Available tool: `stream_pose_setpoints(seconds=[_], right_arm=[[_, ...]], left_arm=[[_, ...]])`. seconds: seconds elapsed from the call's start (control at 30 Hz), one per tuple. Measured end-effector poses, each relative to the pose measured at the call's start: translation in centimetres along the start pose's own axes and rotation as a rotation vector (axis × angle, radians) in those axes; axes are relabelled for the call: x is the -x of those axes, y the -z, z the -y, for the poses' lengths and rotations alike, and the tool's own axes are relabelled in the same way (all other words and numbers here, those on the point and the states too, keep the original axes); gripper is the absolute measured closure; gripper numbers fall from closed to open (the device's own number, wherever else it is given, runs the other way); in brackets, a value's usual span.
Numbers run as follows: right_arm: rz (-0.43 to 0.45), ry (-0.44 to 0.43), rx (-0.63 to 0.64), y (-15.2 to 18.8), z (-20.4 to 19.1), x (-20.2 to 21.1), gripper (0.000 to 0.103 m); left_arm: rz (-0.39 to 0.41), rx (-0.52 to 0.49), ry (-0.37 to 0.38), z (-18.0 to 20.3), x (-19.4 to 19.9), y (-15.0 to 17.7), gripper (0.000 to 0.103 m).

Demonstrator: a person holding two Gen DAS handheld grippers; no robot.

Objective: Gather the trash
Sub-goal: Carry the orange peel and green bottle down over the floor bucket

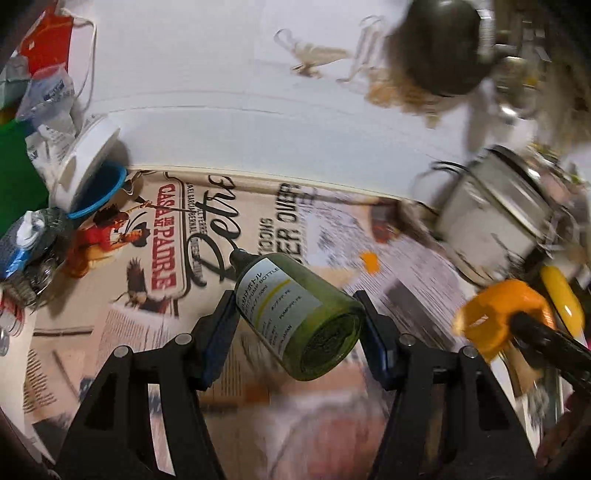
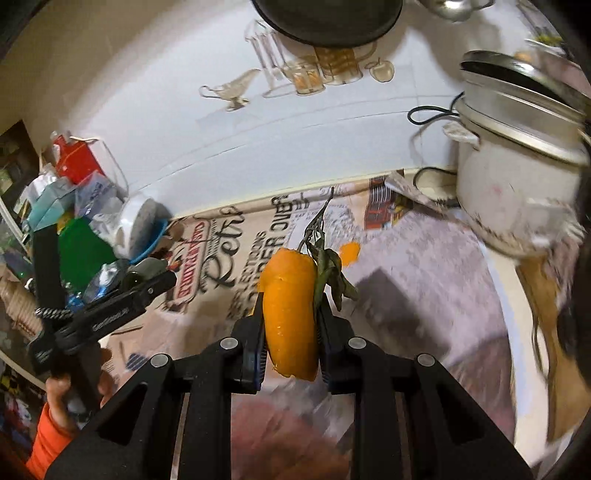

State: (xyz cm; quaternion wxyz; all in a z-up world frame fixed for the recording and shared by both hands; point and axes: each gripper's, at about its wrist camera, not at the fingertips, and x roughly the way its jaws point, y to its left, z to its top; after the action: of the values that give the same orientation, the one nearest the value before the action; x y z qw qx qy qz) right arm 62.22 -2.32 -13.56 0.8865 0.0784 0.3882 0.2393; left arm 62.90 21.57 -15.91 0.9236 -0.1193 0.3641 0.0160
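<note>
Left tongs [image 1: 299,314] are clamped on a small green bottle [image 1: 301,314], label facing up, black neck pointing toward 11 o'clock, its base tilted back at the camera. It hangs over the printed newspaper sheet [image 1: 155,236] that covers the surface. At 3 o'clock in the left wrist view the orange peel [image 1: 498,314] shows up blurred, carried by the other tool.

Right tongs [image 2: 291,325] are squeezed tight on that orange peel [image 2: 291,314], a curled strip standing upright between the pads, with a dry stem and withered leaves [image 2: 328,273] dangling against its right side. Just beyond, at 1 o'clock, a small scrap of orange peel [image 2: 350,252] lies on the paper.

Out at 9 o'clock in the right view, the left tongs [image 2: 147,284] reach in, the bottle's dark end just peeking out. Past them sits a heap of trash [image 2: 74,206]: a green container, crumpled plastic, a red carton, a white lid leaning on a blue rim.

At 2 o'clock, a white rice cooker [image 2: 517,184] with a metal lid stands against the wall, cord looping behind it. At 12 o'clock, a dark pan [image 2: 327,22] hangs over the tiled wall.
</note>
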Motion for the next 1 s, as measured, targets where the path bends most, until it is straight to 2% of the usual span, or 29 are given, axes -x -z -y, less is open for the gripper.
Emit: stream_pose_setpoints(seconds=[0.13,0.4,0.6,0.77,1.0], right_arm=[[0.006,0.013,0.002,2.4,-2.4,3.2,0.082],[0.041,0.021,0.021,5.0,-3.7,9.6,0.082],[0.056,-0.013,0.035,7.1,-2.0,13.5,0.082],[0.044,-0.051,0.077,9.6,0.4,16.8,0.082],[-0.024,-0.08,0.128,13.2,4.3,21.0,0.082]], left_arm=[[0.016,-0.049,0.017,0.9,4.7,2.1,0.042],[0.041,-0.026,0.043,3.1,11.5,5.9,0.042],[0.044,-0.008,0.049,6.8,14.4,9.9,0.042],[0.026,0.0,-0.001,10.9,15.2,14.4,0.042],[-0.038,0.074,-0.043,17.2,16.6,21.9,0.042]])
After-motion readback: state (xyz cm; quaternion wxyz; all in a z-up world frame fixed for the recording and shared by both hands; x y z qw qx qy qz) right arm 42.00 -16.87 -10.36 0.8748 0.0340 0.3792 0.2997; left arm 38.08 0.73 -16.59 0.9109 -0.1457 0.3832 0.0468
